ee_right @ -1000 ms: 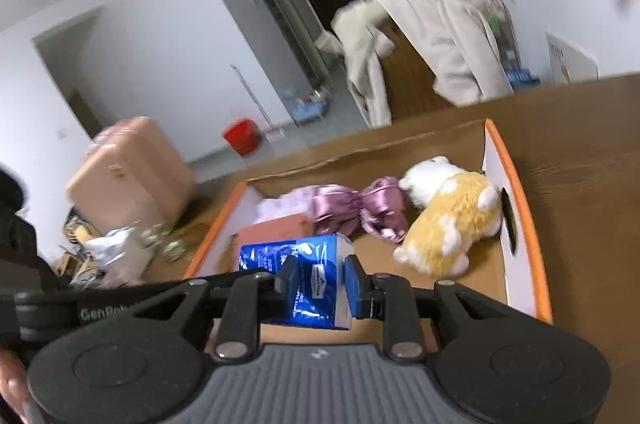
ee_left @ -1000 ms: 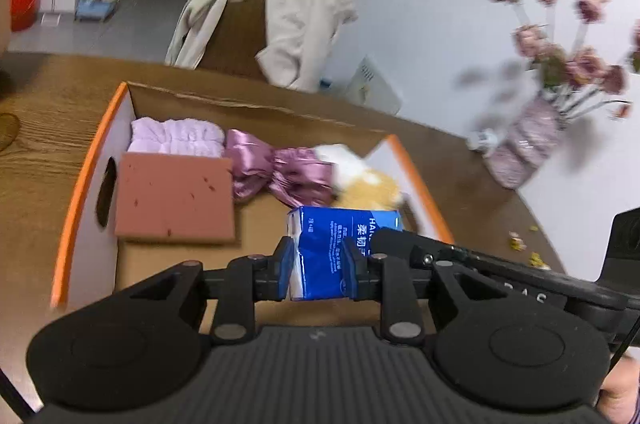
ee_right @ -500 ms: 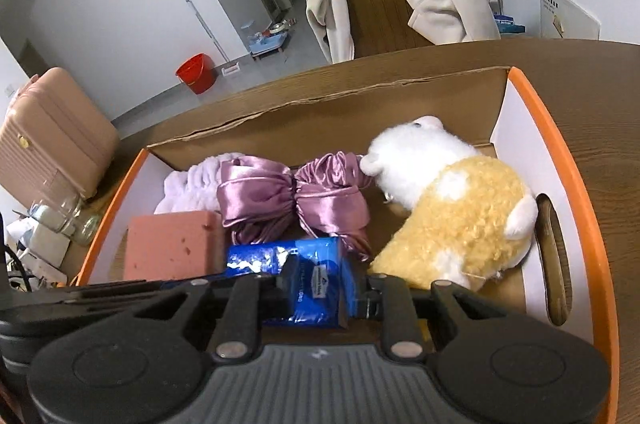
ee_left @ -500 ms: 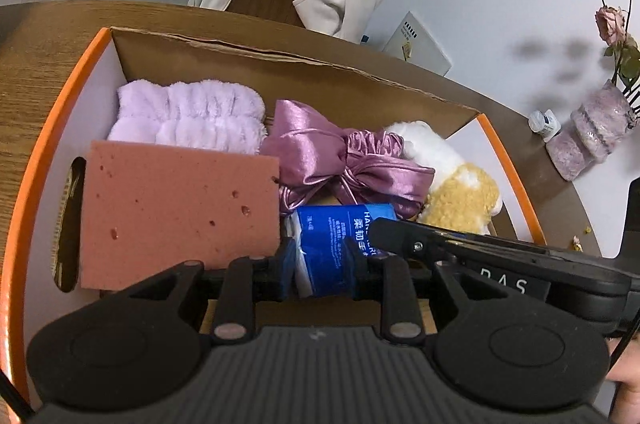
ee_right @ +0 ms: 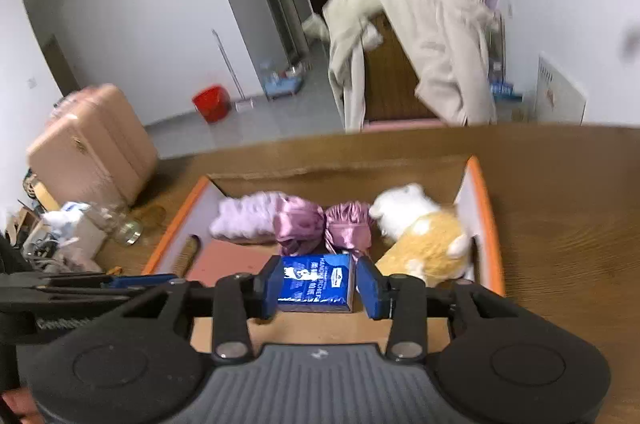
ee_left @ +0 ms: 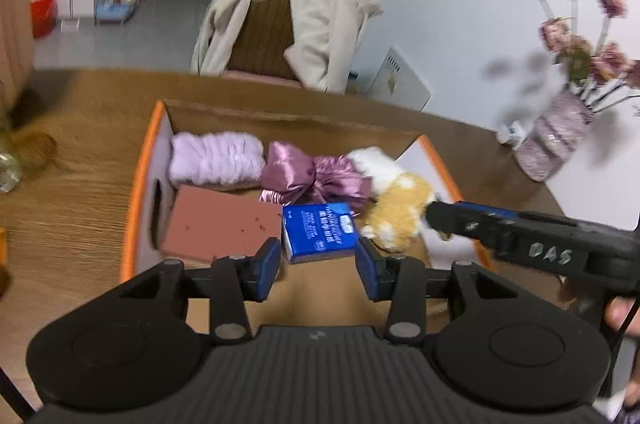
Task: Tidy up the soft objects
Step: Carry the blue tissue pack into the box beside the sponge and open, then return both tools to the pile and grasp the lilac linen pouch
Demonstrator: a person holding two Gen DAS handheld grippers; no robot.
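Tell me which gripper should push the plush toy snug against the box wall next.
Right. The right gripper and left gripper are both opening around the tissue pack, but the right one sits nearest the plush toy at the box's right end.

Glossy satin bow (ee_left: pixel 316 175), fuzzy plush toy (ee_left: pixel 400 212), wood-grain table (ee_left: pixel 80 191)

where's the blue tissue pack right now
In both wrist views the blue tissue pack lies on the box floor, between the pink sponge and the yellow plush toy, before the satin bow.

Opening right claw (ee_right: pixel 318 288), tissue pack (ee_right: pixel 316 284) seemingly free
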